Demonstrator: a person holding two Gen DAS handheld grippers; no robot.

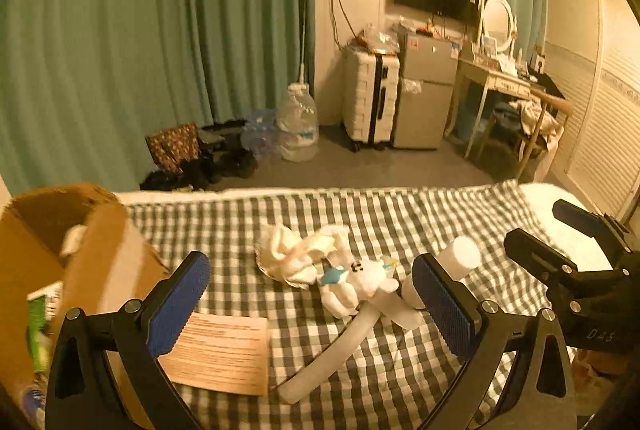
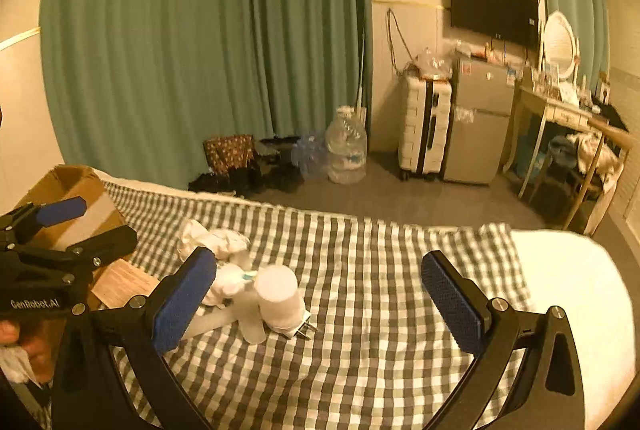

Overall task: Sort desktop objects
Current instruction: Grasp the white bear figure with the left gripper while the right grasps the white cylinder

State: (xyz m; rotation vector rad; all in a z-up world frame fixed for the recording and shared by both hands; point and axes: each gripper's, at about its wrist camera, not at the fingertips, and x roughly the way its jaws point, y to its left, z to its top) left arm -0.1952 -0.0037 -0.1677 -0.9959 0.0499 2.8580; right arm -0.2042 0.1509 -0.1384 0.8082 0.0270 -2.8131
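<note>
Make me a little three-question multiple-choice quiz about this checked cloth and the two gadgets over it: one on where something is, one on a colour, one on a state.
1. Where does the brown cardboard box stand?
A. at the left edge of the green-and-white checked cloth
B. at its right edge
C. on the floor by the fridge

2. What colour are the gripper finger pads?
A. red
B. blue
C. white

3. How is the left gripper?
A. shut on the white plug adapter
B. shut on the box
C. open, holding nothing

Answers:
1 A, the box sits at the cloth's left in both views.
2 B, all pads in view are blue.
3 C, its jaws stand wide apart with the small white plush toy lying between them on the cloth.
</note>
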